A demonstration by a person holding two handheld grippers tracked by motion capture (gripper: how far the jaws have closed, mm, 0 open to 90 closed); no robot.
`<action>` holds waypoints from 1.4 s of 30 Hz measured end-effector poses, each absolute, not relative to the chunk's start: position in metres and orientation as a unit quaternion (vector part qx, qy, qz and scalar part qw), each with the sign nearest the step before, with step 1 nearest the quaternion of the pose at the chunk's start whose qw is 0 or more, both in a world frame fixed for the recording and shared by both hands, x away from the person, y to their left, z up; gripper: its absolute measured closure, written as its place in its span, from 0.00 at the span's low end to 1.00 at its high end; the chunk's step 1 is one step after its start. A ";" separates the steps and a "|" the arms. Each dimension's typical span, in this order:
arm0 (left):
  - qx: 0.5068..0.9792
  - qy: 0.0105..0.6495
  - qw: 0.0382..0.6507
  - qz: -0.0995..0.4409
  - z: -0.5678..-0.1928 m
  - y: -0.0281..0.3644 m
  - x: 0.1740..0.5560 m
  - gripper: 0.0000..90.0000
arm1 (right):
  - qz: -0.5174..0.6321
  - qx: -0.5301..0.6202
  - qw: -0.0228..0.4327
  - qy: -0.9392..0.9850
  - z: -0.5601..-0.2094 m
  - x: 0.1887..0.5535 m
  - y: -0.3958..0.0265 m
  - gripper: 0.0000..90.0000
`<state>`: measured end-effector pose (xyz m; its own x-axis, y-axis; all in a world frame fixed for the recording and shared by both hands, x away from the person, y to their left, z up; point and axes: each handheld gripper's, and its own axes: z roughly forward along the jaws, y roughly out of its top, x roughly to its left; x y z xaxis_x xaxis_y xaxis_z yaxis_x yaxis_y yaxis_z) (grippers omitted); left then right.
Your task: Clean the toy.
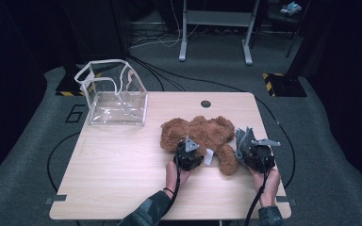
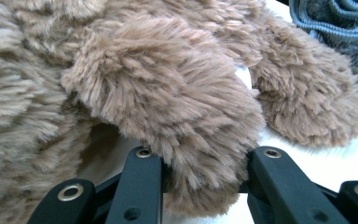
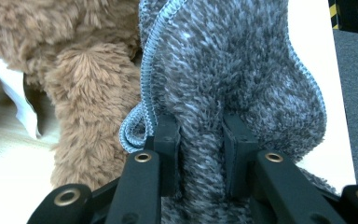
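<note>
A brown plush teddy bear [image 1: 202, 132] lies on the right half of the wooden table [image 1: 122, 165]. My left gripper [image 1: 187, 149] sits at the bear's near side. In the left gripper view, my left gripper [image 2: 205, 158] has its jaws pressed against a furry limb of the bear [image 2: 177, 93]. To the right, my right gripper [image 1: 250, 147] holds up a grey fuzzy cloth [image 1: 244, 137] with blue edging. In the right gripper view, my right gripper [image 3: 201, 140] pinches a fold of that cloth [image 3: 242, 70], with the bear [image 3: 88, 84] beside it.
A clear plastic bag [image 1: 115, 99] with white trim stands open at the table's back left corner. A dark cable hole [image 1: 205, 103] sits near the back edge. A white tag [image 1: 209, 157] hangs from the bear. Cables and a desk frame [image 1: 215, 19] are on the floor behind.
</note>
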<state>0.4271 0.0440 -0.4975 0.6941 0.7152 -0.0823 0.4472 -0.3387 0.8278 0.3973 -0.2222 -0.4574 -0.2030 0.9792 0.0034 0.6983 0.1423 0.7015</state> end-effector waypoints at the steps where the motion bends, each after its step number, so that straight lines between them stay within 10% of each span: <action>1: 0.804 0.361 0.447 0.150 -0.497 0.044 0.427 0.81 | 0.294 0.582 0.240 0.719 -0.458 0.397 -0.223 0.79; 34: 0.763 0.262 0.576 0.134 -0.413 0.060 0.436 0.82 | 0.296 0.583 0.248 0.715 -0.450 0.394 -0.225 0.79; 42: 0.768 0.311 0.553 0.090 -0.446 0.072 0.462 0.80 | 0.294 0.583 0.243 0.717 -0.456 0.394 -0.223 0.78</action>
<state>0.4617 0.0723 -0.4460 0.7909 0.5764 -0.2054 0.3776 -0.1956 0.9051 0.3936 -0.2230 -0.4559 -0.2014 0.9795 -0.0052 0.6943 0.1465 0.7046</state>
